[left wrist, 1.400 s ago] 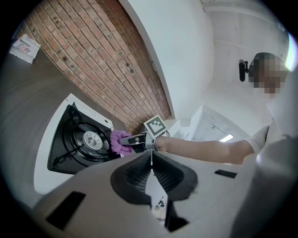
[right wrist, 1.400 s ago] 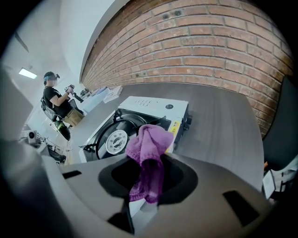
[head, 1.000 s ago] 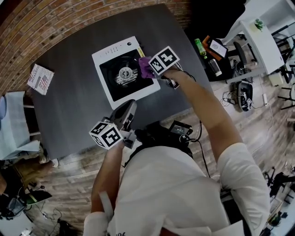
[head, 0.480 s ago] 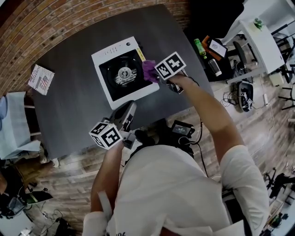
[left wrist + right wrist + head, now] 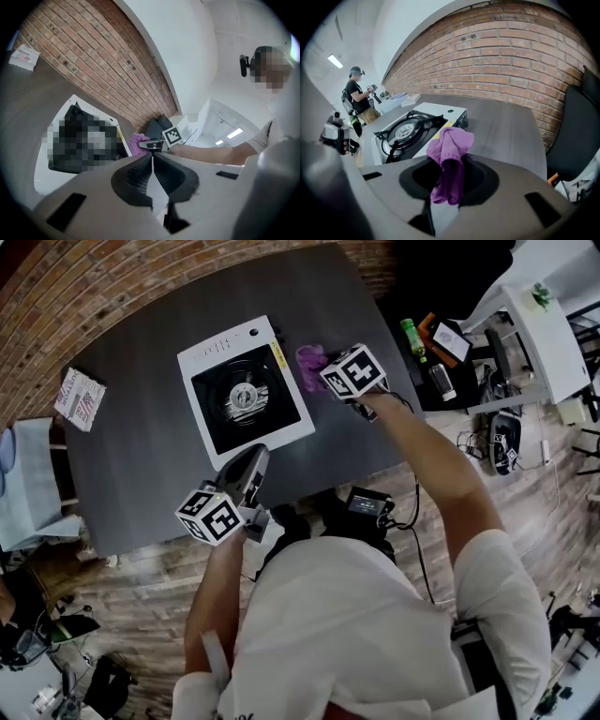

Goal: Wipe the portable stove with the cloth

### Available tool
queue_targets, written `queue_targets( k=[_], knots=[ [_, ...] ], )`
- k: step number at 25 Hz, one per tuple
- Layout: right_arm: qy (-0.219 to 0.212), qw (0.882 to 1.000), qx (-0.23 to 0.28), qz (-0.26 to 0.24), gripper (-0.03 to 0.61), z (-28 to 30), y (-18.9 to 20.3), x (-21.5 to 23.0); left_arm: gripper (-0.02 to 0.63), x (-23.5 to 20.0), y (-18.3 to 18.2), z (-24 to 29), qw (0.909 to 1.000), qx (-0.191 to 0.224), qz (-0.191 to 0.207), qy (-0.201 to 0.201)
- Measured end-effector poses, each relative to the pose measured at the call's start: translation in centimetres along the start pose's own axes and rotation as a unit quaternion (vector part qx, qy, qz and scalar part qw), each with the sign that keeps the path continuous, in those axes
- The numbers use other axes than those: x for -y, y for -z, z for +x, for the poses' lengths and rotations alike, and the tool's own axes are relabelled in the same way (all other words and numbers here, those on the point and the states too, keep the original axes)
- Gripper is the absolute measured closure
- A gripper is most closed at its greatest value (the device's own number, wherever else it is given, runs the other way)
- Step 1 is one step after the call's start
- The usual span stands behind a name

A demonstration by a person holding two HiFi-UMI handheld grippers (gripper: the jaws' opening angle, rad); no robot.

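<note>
1. Head view: The white portable stove point(image 5: 202, 357) sits in the middle of the dark table point(image 5: 141, 460). The right gripper point(image 5: 319, 367) holds the purple cloth point(image 5: 308, 358) just beside the stove's right edge, over bare table and off the stove. The left gripper point(image 5: 251, 463) hovers at the stove's front edge.
2. Left gripper view: The left gripper point(image 5: 152, 161) has its jaws pressed together with nothing between them. The cloth point(image 5: 137, 143) shows far off, past the stove's corner point(image 5: 89, 108).
3. Right gripper view: The right gripper point(image 5: 447, 180) is clamped on the cloth point(image 5: 449, 150), which bunches up above the jaws and hangs below them. The stove point(image 5: 449, 112) and its burner point(image 5: 404, 132) lie ahead to the left.
4. To wipe well, I would bring the cloth back over the white top, press its loose wad flat, and make overlapping strokes, steering clear of the burner grate. The idle left gripper could steady the stove's body.
5. A second ago the cloth lay on the stove's right rim. It has since slid right and off the stove, while the left gripper has stayed put.
</note>
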State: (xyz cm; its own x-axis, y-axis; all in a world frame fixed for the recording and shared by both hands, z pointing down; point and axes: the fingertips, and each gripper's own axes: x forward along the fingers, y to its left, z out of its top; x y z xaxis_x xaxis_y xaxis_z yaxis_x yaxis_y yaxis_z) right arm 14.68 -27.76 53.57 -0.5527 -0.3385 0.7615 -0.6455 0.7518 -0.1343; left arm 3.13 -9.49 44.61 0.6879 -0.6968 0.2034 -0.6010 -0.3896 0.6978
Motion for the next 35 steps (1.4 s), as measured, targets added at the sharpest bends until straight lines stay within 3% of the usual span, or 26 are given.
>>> queue_targets(
  k=[6, 14, 27, 35],
  knots=[
    [0.038, 0.998, -0.013, -0.057, 0.465, 2.8, -1.8, 3.0, 0.595, 0.2, 0.7, 2.0, 0.9992, -0.016, 0.019, -0.031],
    [0.056, 0.992, 0.012, -0.111, 0.465, 6.6, -6.5, 4.7, 0.595, -0.5, 2.2, 2.6, 0.9971, -0.01, 0.001, -0.076],
    [0.012, 0.982, 0.029, -0.186, 0.465, 6.4, -3.3, 1.1, 0.595, 0.4, 3.2, 4.5, 0.9957, 0.002, -0.012, -0.092],
    [-0.01, 0.98, 0.031, -0.197, 0.465, 5.6, -0.7, -0.5, 0.595, 1.0, 3.6, 4.7, 0.9951, 0.006, -0.014, -0.098]
  ],
)
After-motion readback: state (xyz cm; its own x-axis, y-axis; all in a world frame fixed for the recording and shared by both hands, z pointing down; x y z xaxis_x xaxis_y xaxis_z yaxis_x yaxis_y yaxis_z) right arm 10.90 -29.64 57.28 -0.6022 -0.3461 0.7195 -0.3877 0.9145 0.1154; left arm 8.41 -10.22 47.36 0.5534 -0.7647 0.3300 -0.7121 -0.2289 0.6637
